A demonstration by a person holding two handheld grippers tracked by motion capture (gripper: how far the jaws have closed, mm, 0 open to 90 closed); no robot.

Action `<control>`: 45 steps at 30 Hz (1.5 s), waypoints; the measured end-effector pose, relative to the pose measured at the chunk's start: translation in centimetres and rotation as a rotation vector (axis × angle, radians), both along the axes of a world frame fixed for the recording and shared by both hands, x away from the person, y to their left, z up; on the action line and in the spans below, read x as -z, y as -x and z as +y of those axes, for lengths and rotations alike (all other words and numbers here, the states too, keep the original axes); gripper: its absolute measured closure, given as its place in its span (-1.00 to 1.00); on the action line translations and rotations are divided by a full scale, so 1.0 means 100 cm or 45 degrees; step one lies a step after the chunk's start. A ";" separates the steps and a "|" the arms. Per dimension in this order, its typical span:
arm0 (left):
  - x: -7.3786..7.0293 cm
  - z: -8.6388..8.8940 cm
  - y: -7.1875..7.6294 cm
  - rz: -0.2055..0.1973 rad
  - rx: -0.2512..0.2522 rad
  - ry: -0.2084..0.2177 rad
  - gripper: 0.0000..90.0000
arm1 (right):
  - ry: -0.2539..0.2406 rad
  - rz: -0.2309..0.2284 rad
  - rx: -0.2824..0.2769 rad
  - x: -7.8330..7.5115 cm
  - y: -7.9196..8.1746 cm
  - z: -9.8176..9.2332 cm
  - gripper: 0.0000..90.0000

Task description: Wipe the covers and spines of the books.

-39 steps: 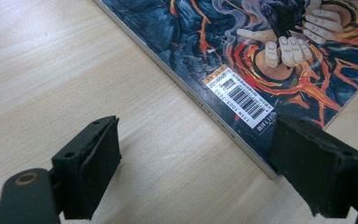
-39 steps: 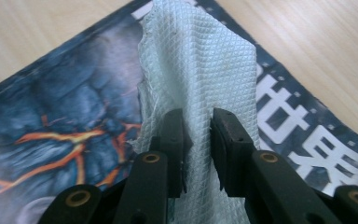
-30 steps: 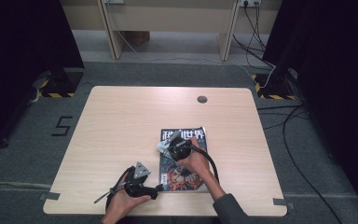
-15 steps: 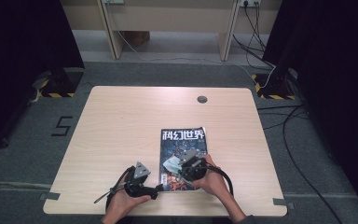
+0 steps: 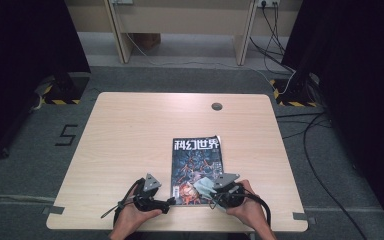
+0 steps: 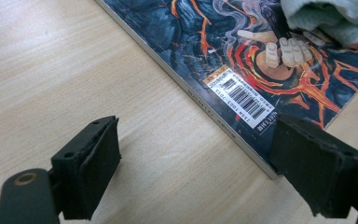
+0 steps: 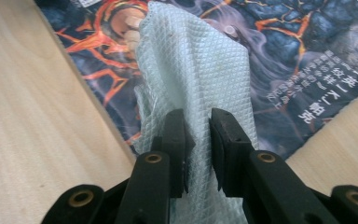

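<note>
Two right fingers point(image 7: 196, 140) pinch a waffle-textured cloth point(image 7: 191, 70) on the glossy magazine point(image 7: 289, 60); left fingers point(image 6: 209, 163) gape.

Light wood table point(image 5: 130, 150) in front of me, rounded corners, a round grommet hole point(image 5: 216, 106) near its far edge. Grey carpet floor point(image 5: 35, 165) all round, with a "5" point(image 5: 67, 135) marked on it off the table's left edge. Tape patches point(image 5: 52, 210) on the carpet at both near corners. Black curtains point(image 5: 25, 45) hang left and right. Hazard-striped bases point(image 5: 60, 92) sit at the foot of each. Beige desk point(image 5: 180, 20) along the back. Cables point(image 5: 320, 150) run over the floor on the right. Lighting even, from overhead.
</note>
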State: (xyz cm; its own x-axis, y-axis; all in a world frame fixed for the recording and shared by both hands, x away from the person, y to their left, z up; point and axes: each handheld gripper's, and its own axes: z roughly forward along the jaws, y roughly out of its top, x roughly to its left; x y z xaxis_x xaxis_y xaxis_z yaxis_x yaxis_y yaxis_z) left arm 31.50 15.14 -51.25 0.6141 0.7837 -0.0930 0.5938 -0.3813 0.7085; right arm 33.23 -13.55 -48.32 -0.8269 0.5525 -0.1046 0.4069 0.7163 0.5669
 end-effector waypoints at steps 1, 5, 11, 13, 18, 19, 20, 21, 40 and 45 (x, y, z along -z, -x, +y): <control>0.000 0.000 0.000 0.001 -0.004 0.009 -0.66 | 0.011 -0.006 0.003 0.000 -0.002 0.000 0.70; 0.000 0.000 -0.001 0.001 0.003 0.004 -0.66 | 0.029 -0.005 0.056 -0.001 -0.018 -0.003 0.70; 0.001 0.001 -0.001 0.007 0.000 0.012 -0.67 | 0.047 -0.010 0.131 -0.002 -0.048 -0.005 0.70; 0.001 0.001 0.000 0.005 -0.005 0.014 -0.67 | 0.050 -0.012 0.151 -0.002 -0.058 -0.004 0.70; 0.001 0.001 -0.001 0.005 -0.004 0.016 -0.67 | 0.053 -0.010 0.207 -0.002 -0.081 -0.003 0.70; 0.001 0.001 0.000 0.001 0.000 0.012 -0.67 | 0.056 -0.009 0.219 -0.002 -0.085 -0.003 0.70; 0.000 0.001 -0.001 0.002 0.006 0.004 -0.67 | 0.067 -0.017 0.215 -0.003 -0.091 -0.003 0.70; 0.000 0.001 -0.001 0.004 0.006 0.004 -0.67 | 0.072 -0.006 0.239 -0.003 -0.095 -0.001 0.70; 0.001 0.001 -0.001 0.001 0.002 0.009 -0.67 | 0.108 -0.005 0.472 -0.003 -0.163 0.011 0.71; 0.001 0.001 -0.001 0.007 0.003 0.013 -0.67 | 0.153 -0.018 0.476 -0.004 -0.165 0.016 0.72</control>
